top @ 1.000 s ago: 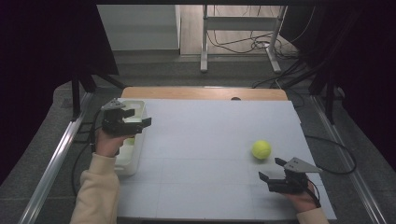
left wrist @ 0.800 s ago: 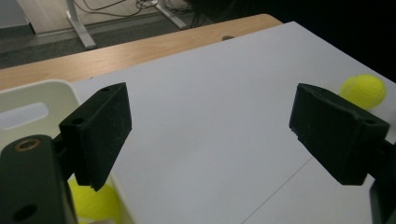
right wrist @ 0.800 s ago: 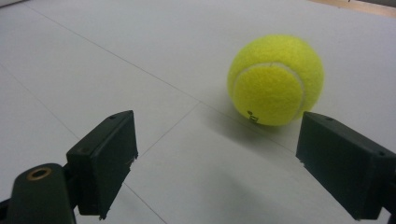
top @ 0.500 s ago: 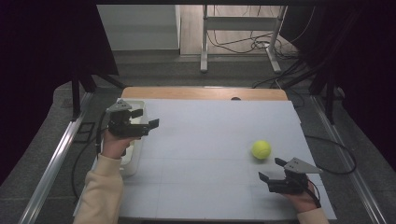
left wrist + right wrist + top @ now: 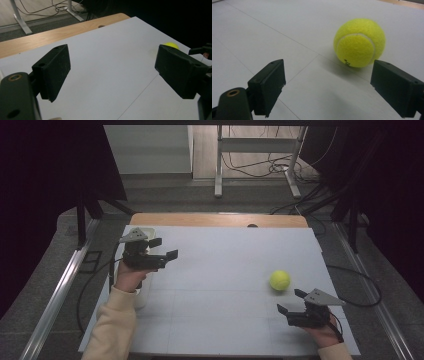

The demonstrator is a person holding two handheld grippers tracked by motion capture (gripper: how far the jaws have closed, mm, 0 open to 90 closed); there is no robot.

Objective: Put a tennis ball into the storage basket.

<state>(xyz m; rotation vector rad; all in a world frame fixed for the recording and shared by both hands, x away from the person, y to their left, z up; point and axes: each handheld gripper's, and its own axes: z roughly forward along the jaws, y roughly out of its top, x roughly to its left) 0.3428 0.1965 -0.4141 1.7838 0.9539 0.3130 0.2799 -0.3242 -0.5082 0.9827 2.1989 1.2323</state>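
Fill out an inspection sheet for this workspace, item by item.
Surface: white tabletop with faint grid lines, a bare wooden strip along its far edge.
Job's things: fuzzy yellow tennis ball resting on the tabletop, right of centre, untouched.
Clutter: a white container at the table's left edge, partly hidden by the left hand; contents cannot be told.
Grippers: left gripper open and holding nothing, above the table's left part; right gripper open and holding nothing, just short of the ball.
Cables: a black cable trails off the right edge; more lie on the floor behind.
Surroundings: dark curtains at both sides, a metal stand beyond the table.
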